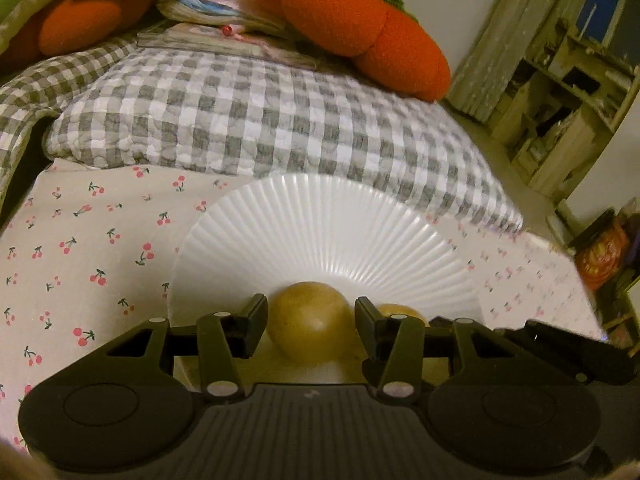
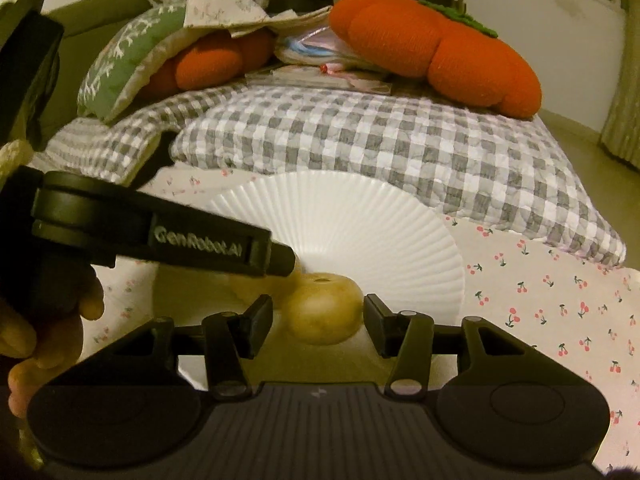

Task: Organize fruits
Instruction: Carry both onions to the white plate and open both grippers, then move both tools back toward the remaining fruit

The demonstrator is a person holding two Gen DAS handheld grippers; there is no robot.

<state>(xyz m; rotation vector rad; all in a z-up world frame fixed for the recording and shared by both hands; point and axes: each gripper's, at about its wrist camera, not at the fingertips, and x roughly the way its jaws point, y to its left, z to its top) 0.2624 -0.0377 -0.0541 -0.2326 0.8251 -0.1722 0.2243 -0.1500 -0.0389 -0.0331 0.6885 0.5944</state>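
Your left gripper (image 1: 311, 320) hangs low over the near part of the white ribbed plate (image 1: 320, 224), its jaws spread wide with a round yellow-brown fruit (image 1: 310, 320) sitting between them; there is a gap on each side, so neither finger touches it. Your right gripper (image 2: 318, 318) is spread the same way around a second yellow-brown fruit (image 2: 326, 310), which shows a small pit on its top and likewise sits free of both fingers. Both fruits rest in the plate's centre well, just beside each other; in the left wrist view the second fruit (image 1: 400, 312) peeks out behind the right-hand finger.

In the right wrist view your left gripper (image 2: 160, 236) reaches in from the left edge, held in your hand (image 2: 48, 320), its tip over the plate's near-left part.

The plate (image 2: 340, 216) lies on a cherry-print sheet (image 1: 92, 240), its far rim touching the edge of a folded grey checked quilt (image 1: 248, 120). Beyond, toward the bed's far end, lie orange plush cushions (image 1: 348, 28) and a green leaf-print pillow (image 2: 128, 60).
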